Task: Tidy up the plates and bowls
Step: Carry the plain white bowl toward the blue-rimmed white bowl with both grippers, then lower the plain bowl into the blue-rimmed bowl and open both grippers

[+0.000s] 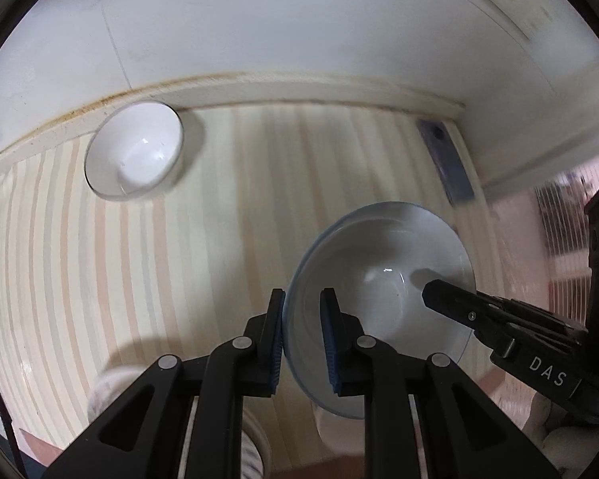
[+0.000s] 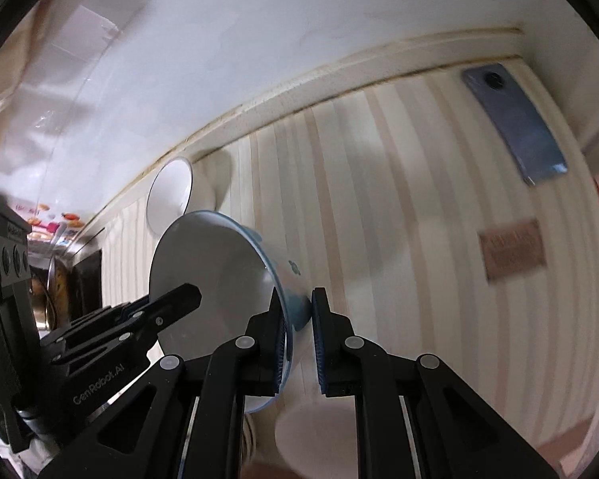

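A blue-rimmed white bowl (image 1: 383, 279) is held above the striped table by both grippers. My left gripper (image 1: 303, 335) straddles its near-left rim, one finger outside and one inside. My right gripper (image 2: 297, 335) straddles the opposite rim of the same bowl (image 2: 215, 263); its finger shows in the left wrist view (image 1: 451, 295). The left gripper's finger shows inside the bowl in the right wrist view (image 2: 175, 299). A second white bowl (image 1: 135, 151) sits on the table by the back wall; it also shows in the right wrist view (image 2: 169, 195).
A dark blue phone (image 2: 515, 127) lies at the table's far right by the wall, also seen in the left wrist view (image 1: 445, 159). A brown card (image 2: 513, 253) lies right of it. A white round dish (image 2: 319, 435) lies below the grippers. The striped table (image 1: 219, 219) meets white walls.
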